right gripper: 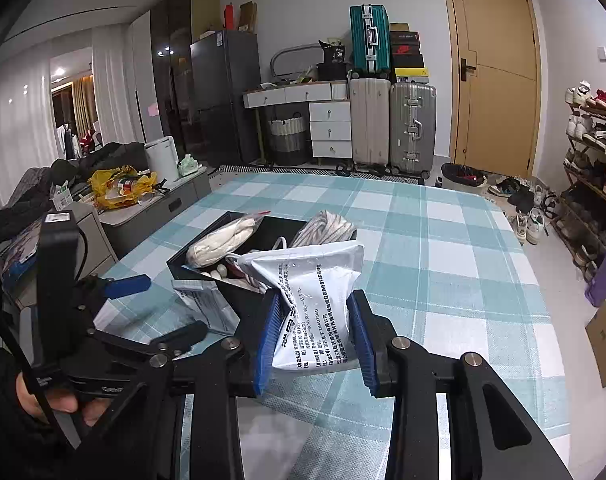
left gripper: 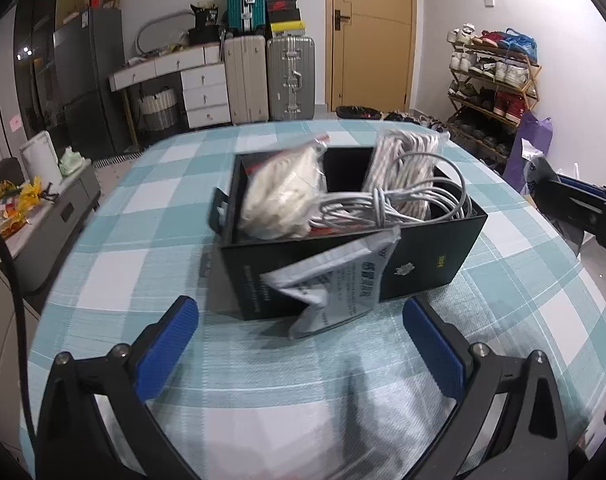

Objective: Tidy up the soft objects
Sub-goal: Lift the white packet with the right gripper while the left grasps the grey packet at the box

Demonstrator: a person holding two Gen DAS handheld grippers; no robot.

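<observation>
With the right tool (right gripper: pixel 315 336) clamped on the white pouch (right gripper: pixel 319 304) and the left tool (left gripper: pixel 299 344) held apart, the pouch should be lowered fully inside the black box (left gripper: pixel 423 264), not draped over its wall like the other pouch (left gripper: pixel 335 284).

White pouch (right gripper: pixel 317 312) in right wrist view is showing black Chinese print w/ digits "24407940", rest too small to read. Shoebox (right gripper: pixel 403 49) atop luggage is showing a Nike swoosh. Black box (left gripper: pixel 419 268) markings are reading too blurred.

wooden door (right gripper: pixel 495 76), stacked suitcases (right gripper: pixel 391 120), shoe rack (left gripper: pixel 495 80), white walls.
</observation>
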